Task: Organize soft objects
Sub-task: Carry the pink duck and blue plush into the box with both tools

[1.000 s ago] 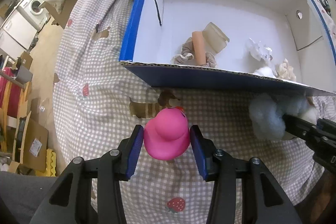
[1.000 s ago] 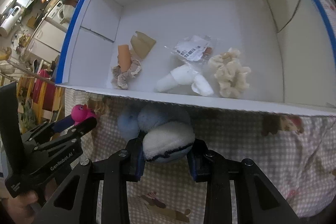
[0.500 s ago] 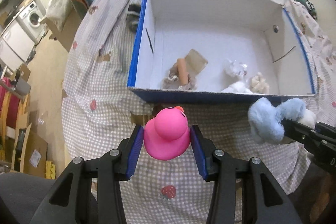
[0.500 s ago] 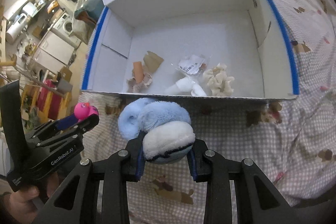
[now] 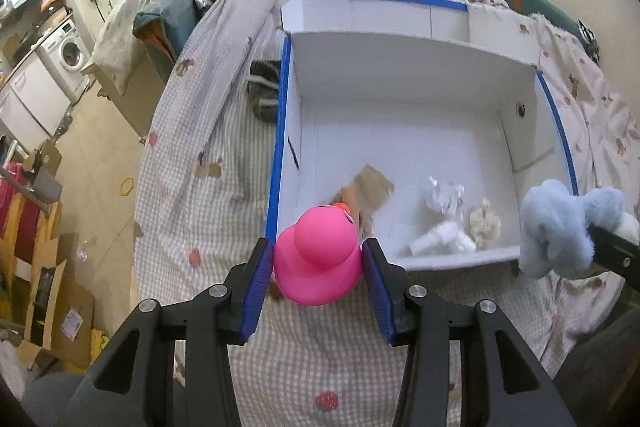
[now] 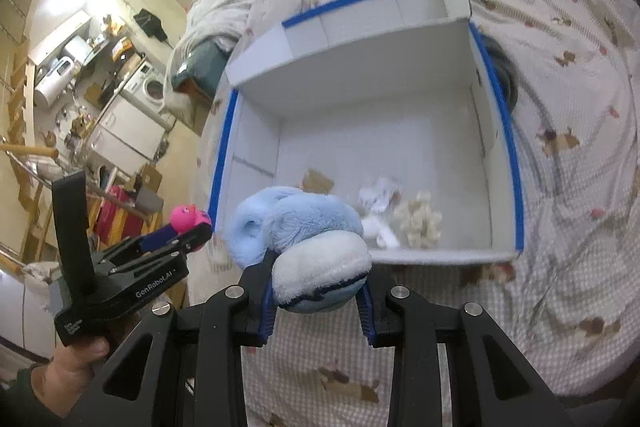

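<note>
The box (image 5: 400, 95) sits on the bed (image 5: 208, 187) ahead of both grippers. The duck (image 5: 316, 259) is clamped in the left gripper (image 5: 318, 279), the plush toy (image 6: 308, 247) in the right gripper (image 6: 316, 291). Small soft items (image 6: 400, 219) lie inside the box near its front wall.

Home bedroom: bed w/ quilt (image 5: 224, 131), washing machine (image 5: 68, 53) nearby.
</note>
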A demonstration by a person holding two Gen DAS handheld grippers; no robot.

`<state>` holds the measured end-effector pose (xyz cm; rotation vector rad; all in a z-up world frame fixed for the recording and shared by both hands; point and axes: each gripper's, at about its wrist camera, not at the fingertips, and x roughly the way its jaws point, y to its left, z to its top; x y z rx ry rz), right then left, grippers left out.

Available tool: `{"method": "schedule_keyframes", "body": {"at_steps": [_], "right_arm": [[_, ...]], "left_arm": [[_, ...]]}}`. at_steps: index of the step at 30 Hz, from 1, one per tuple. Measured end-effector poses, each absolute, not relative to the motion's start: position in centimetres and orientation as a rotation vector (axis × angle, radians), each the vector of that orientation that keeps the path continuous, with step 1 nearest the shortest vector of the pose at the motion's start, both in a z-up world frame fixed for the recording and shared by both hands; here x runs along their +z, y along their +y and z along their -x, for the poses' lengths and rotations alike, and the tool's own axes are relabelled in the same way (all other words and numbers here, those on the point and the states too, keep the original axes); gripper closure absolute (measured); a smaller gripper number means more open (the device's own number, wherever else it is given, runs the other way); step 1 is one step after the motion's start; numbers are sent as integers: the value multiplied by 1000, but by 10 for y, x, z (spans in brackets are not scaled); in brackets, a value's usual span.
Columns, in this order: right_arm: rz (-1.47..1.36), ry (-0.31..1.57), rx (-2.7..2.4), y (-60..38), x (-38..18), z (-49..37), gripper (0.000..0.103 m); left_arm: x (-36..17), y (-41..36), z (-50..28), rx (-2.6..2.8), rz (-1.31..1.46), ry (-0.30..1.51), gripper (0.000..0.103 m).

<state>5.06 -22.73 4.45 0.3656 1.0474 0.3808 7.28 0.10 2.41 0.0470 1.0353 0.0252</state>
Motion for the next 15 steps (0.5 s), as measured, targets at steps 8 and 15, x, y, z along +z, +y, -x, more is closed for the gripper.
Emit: {"method": "schedule_keyframes", "body": {"at_steps": [8, 15], "right_arm": [[-368, 1030, 349, -231, 46, -88, 68], [-392, 1074, 308, -230, 17, -119, 68]], "left_arm": [[32, -6, -101, 11, -58, 1000, 61], [15, -17, -129, -2, -65, 1027, 61]]}}
